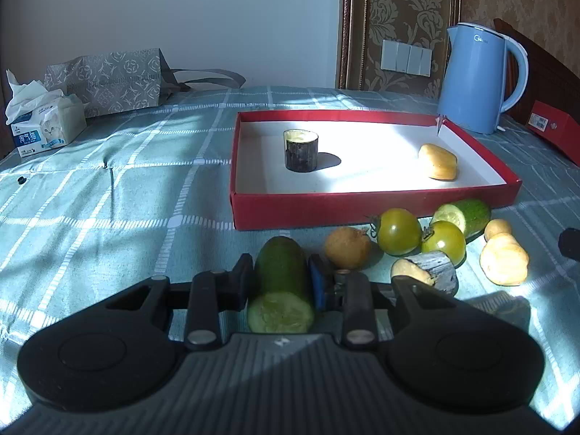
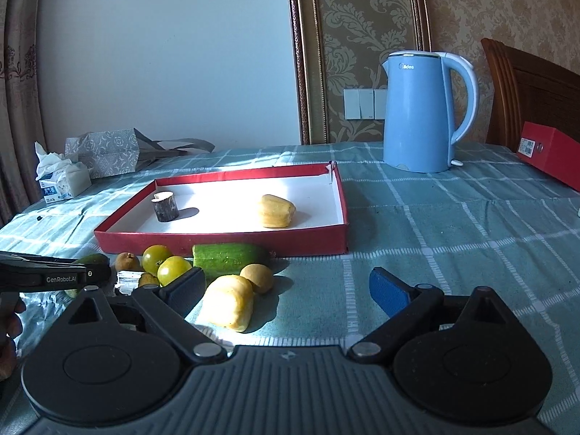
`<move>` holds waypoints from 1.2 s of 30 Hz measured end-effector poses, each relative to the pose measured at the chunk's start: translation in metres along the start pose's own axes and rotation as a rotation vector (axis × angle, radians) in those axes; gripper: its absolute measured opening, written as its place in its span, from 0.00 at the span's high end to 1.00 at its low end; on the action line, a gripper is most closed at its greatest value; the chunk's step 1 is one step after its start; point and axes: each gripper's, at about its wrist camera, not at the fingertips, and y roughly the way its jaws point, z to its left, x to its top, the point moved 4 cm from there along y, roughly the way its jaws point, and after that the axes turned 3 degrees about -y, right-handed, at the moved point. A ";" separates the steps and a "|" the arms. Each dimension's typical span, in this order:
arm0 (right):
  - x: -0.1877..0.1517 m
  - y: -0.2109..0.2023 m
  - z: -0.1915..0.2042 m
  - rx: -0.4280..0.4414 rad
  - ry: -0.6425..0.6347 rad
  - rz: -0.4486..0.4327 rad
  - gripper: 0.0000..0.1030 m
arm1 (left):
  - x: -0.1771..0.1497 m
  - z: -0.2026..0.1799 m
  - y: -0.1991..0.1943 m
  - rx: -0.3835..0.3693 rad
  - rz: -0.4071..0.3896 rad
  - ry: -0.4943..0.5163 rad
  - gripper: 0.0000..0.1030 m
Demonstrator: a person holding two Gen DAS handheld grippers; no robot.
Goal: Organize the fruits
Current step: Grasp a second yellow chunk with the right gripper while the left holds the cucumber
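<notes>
- Currently L gripper (image 1: 281, 275) is clamped on a green cucumber piece (image 1: 281, 290); pads press both sides, cut end faces the cam, piece low over the checked teal cloth (image 1: 127, 199).
- R gripper (image 2: 286, 288) has its jaws spread wide, nothing gripped; a pale yellow chunk (image 2: 228, 302) lies on the cloth btwn the fingers, close to the left finger (image 2: 185, 290), contact unclear.
- Red tray (image 1: 362, 206) w/ white inside sits mid-table; holds a dark-skinned stub (image 1: 301, 150) standing upright and a yellow piece (image 1: 438, 162), well apart.
- Loose pile just in front of tray: two green tomatoes (image 1: 398, 231), touching each other; a second cucumber piece (image 1: 464, 215) beside tray wall; small brown round fruit (image 1: 347, 247); dark-skinned piece w/ pale cut face (image 1: 427, 270) on its side.
- Another small brown fruit (image 2: 257, 278) touches the yellow chunk in R view.
- Blue kettle (image 2: 420, 112) behind tray; tissue pack (image 1: 43, 123) and patterned bag (image 1: 108, 79) far left; red box (image 2: 547, 152) at right edge.
</notes>
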 end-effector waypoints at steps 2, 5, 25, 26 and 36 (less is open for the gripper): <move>-0.001 0.006 0.011 -0.005 -0.029 0.037 0.17 | 0.000 -0.001 0.000 0.002 0.000 0.001 0.71; -0.007 0.018 0.027 0.022 -0.047 0.095 0.28 | 0.000 -0.001 0.001 0.005 0.002 0.001 0.71; -0.008 0.047 0.042 0.046 -0.027 0.094 0.63 | 0.000 0.000 0.003 0.002 0.003 -0.005 0.71; -0.008 0.045 0.039 0.049 -0.010 0.081 0.63 | 0.000 0.000 0.003 0.003 0.003 -0.004 0.71; 0.009 0.040 -0.006 -0.063 0.114 -0.030 0.63 | 0.001 0.001 0.003 0.005 0.002 -0.004 0.71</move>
